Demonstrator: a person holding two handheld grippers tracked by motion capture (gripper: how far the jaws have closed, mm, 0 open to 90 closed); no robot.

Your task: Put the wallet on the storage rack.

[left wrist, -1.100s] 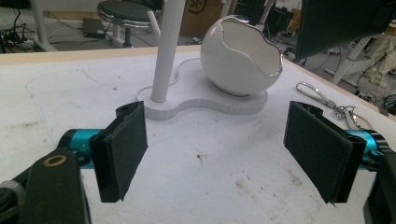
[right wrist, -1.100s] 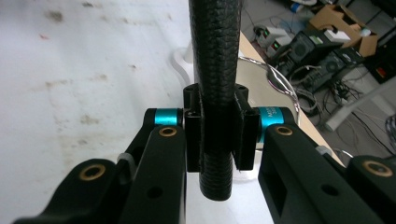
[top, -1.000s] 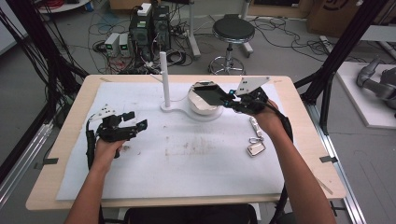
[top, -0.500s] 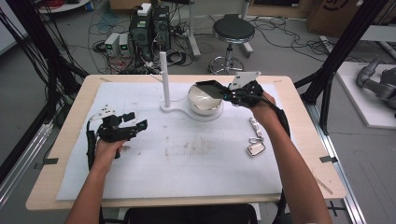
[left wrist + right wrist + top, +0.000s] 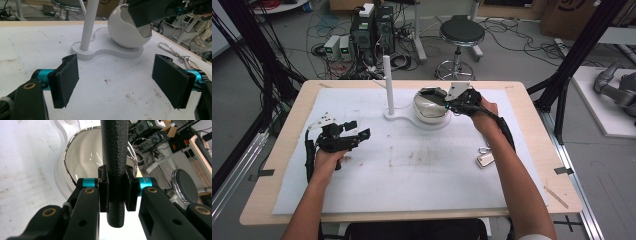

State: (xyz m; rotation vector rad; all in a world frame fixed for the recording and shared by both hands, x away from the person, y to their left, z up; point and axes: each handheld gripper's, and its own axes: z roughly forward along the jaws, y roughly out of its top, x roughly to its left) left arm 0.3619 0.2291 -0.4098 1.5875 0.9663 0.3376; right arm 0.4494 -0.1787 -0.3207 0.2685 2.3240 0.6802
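Black textured strap, a stiff band like a watch strap or wallet edge, is the thing in hand: the right gripper has its two jaws clamped on it from both sides, and in the right gripper view the strap rises from the jaws straight over the mouth of the white bowl with the chrome rim. In the high view the right gripper sits at the far side of the table, just at the right edge of the bowl, which rests on a white base shared with an upright white post. The left gripper hovers over the white mat at the left, well apart from the bowl; in the left gripper view its jaws stand wide apart with nothing between them. A key ring with a fob lies on the mat near the right forearm, untouched. The step appears to be the placing of the strapped item into the bowl, and it looks close to done, since the strap is already above the opening. The next move probably calls for lowering it past the chrome rim so nothing catches, then parting the jaws only once the item rests inside; the bowl is rounded and could rock on its base if nudged.
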